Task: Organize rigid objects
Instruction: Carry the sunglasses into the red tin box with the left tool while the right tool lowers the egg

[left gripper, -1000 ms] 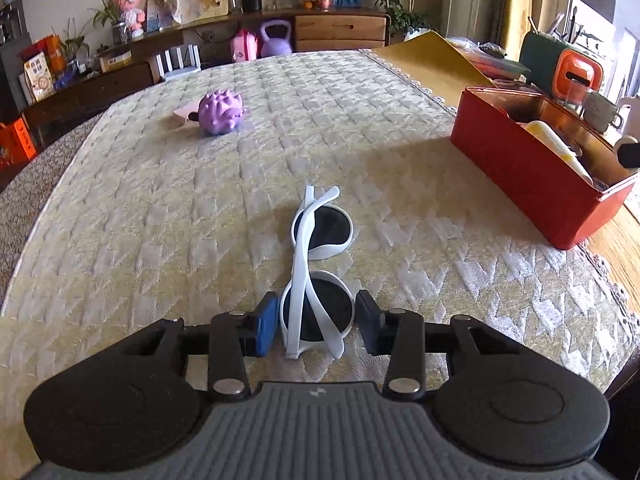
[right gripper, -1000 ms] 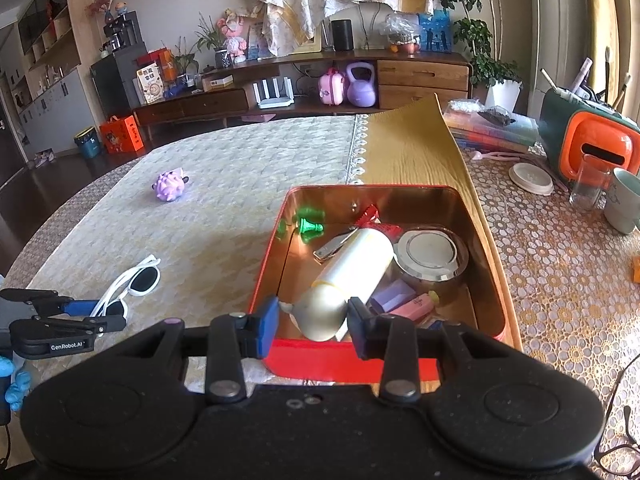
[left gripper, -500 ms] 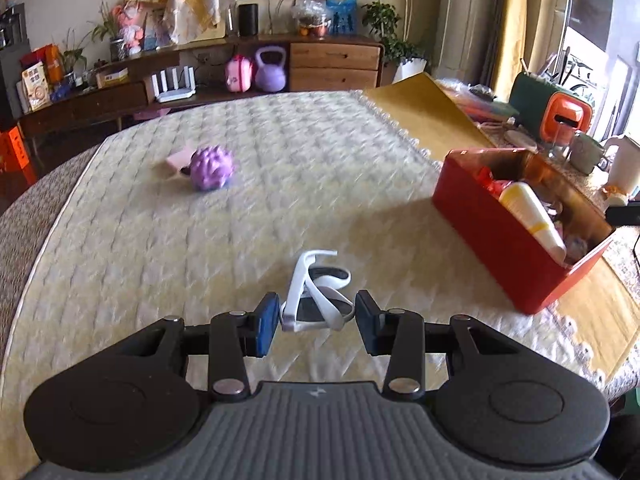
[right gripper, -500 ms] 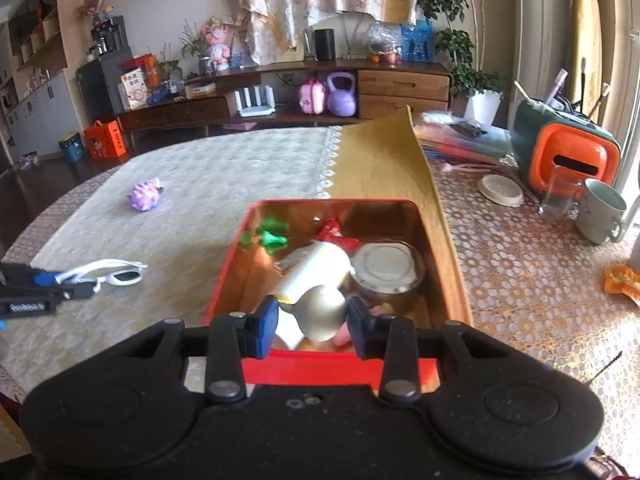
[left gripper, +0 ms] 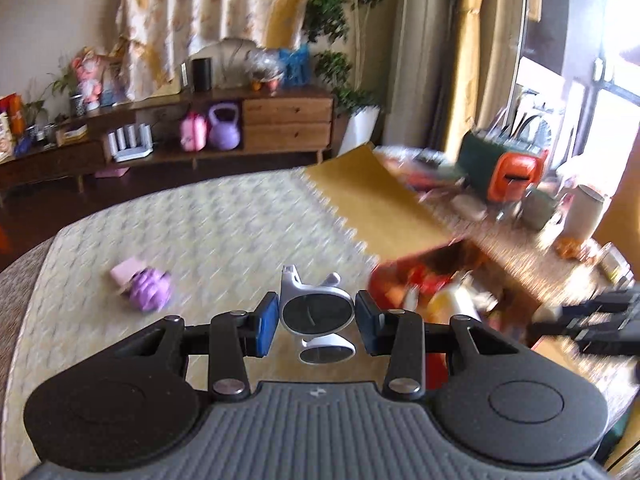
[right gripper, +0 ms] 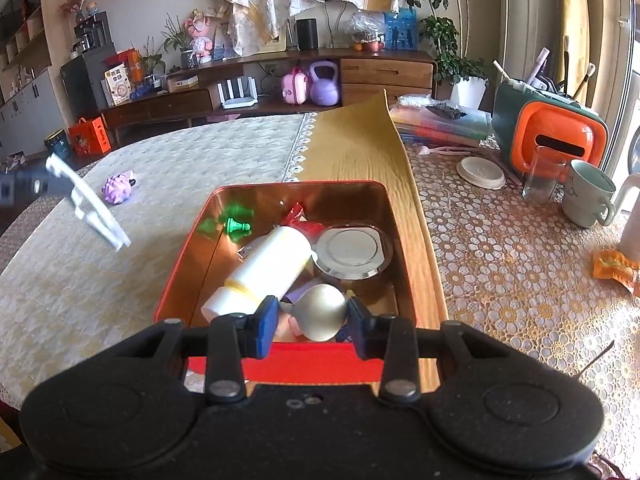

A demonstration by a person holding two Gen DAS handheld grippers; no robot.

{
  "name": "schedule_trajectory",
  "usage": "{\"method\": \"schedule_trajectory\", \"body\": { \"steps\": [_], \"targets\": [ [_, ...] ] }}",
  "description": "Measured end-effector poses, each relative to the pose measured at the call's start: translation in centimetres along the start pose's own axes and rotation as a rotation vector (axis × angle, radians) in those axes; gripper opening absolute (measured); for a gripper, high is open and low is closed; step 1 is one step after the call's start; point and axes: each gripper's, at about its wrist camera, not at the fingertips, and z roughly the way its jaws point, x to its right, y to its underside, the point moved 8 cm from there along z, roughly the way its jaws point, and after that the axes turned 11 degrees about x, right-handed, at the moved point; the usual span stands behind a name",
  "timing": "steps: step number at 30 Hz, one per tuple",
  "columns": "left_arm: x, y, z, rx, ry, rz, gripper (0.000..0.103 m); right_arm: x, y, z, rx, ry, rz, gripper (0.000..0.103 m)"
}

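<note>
In the right wrist view, open cream tablecloth (right gripper: 168, 280) fills the left half of the frame; you meet only a purple toy (right gripper: 117, 189) at upper left. The red box (right gripper: 176, 280) at centre is crowded by a cream bottle (right gripper: 268, 268) and a round tin (right gripper: 352, 249). At right, mug (right gripper: 588, 194), glass (right gripper: 544, 179) and orange container (right gripper: 554, 136) block passage.

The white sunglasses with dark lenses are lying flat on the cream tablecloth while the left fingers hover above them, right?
Not quite. The white sunglasses with dark lenses are not lying on the cream tablecloth; the left fingers are clamped on them and hold them up in the air. The left wrist view shows the grip, and the right wrist view shows them hanging clear of the cloth.
</note>
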Motion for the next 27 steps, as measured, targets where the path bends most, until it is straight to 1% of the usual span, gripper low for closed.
{"method": "schedule_trajectory", "body": {
  "steps": [3,6,12,16,19,24,27],
  "targets": [
    [1.7,-1.7,0.6,0.024,0.051,-0.012,0.040,0.1,0.0,0.3,-0.002,-0.002,-0.001,0.036],
    [3.8,-2.7,1.8,0.037,0.083,-0.003,0.040,0.1,0.1,0.8,-0.014,-0.005,-0.012,0.036],
    [7.3,-2.9,5.2,0.044,0.131,0.003,0.040,0.1,0.1,1.6,-0.026,-0.001,-0.017,0.036],
    [9.0,-2.3,7.6,0.045,0.120,0.048,0.040,0.3,0.1,2.1,-0.035,-0.003,-0.017,0.036],
    [9.7,-1.6,9.3,0.029,0.115,0.048,0.040,0.4,0.3,2.5,-0.045,-0.005,-0.019,0.036],
    [10.6,-1.0,10.5,0.066,0.110,0.068,0.040,0.6,0.6,3.4,-0.068,-0.004,-0.021,0.036],
    [10.7,-0.2,11.4,0.049,0.109,0.059,0.040,0.7,0.7,3.9,-0.073,-0.005,-0.018,0.036]
  ]
}}
